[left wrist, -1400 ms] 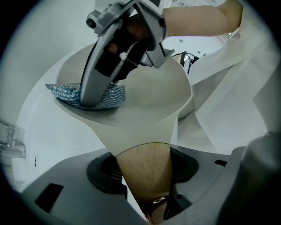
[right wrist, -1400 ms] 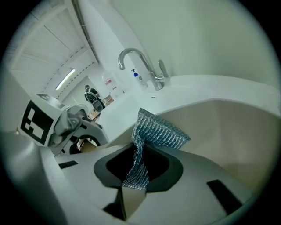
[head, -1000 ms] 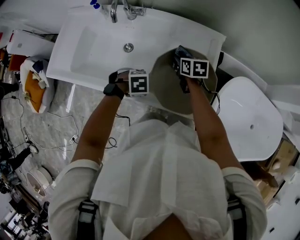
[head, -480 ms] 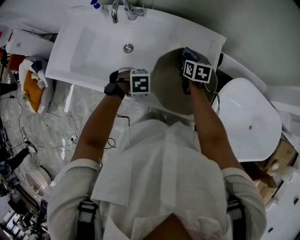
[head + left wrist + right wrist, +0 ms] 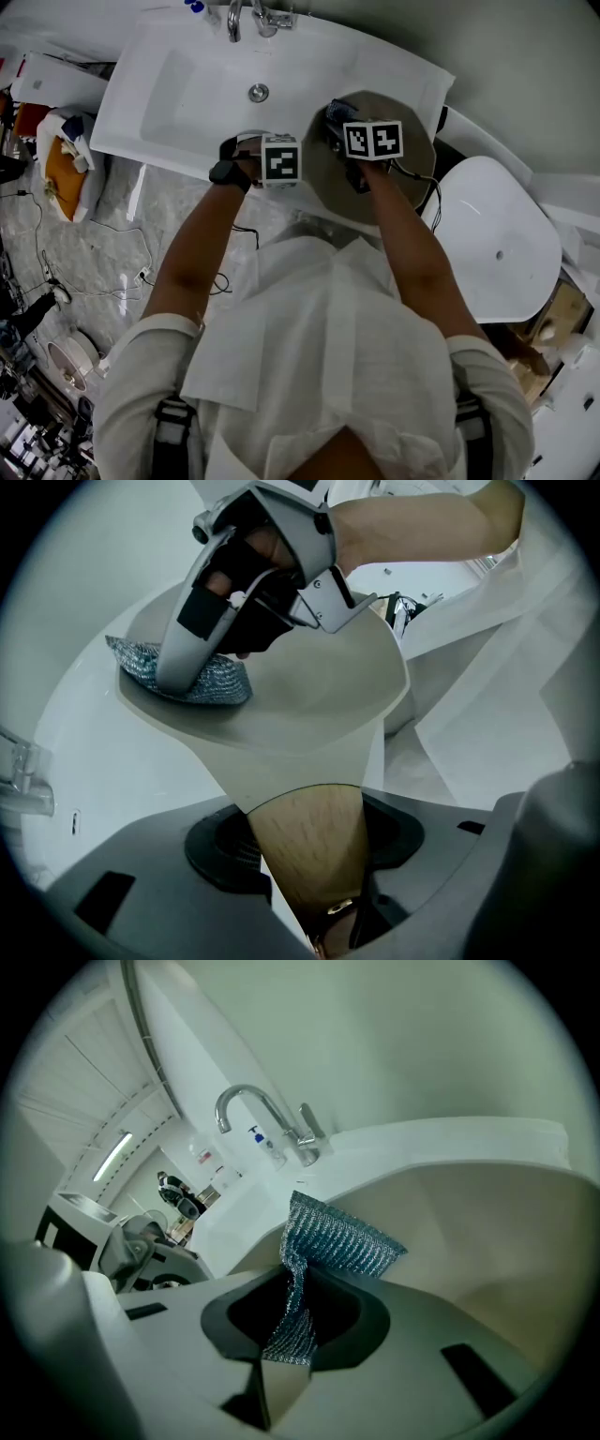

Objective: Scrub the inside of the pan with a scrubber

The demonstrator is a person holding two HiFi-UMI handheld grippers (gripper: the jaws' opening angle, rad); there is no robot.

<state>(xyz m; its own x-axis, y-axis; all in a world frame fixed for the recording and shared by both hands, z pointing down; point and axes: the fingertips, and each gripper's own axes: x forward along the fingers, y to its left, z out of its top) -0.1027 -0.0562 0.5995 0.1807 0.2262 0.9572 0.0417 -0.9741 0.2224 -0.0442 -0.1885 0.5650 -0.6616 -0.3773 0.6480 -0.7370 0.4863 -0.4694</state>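
A beige pan [image 5: 415, 141] rests on the right end of the white sink counter. Its wooden handle [image 5: 307, 841] runs down between the jaws of my left gripper [image 5: 309, 892], which is shut on it; in the head view the left gripper [image 5: 279, 165] is at the pan's left rim. My right gripper [image 5: 343, 124] reaches into the pan, shut on a blue-grey mesh scrubber [image 5: 333, 1237]. The scrubber [image 5: 220, 679] lies pressed on the pan's inner surface [image 5: 309, 714] near its far left side. In the right gripper view the scrubber's tail is pinched between my right gripper's [image 5: 291, 1335] jaws.
The white sink basin [image 5: 187, 94] with its drain [image 5: 259, 93] lies left of the pan, and the faucet [image 5: 248, 17] stands at its back. A white toilet lid [image 5: 497, 234] is to the right. Clutter and cables cover the floor on the left [image 5: 66, 173].
My right gripper has swept left across the pan with the scrubber. The left gripper and the pan handle have stayed put.
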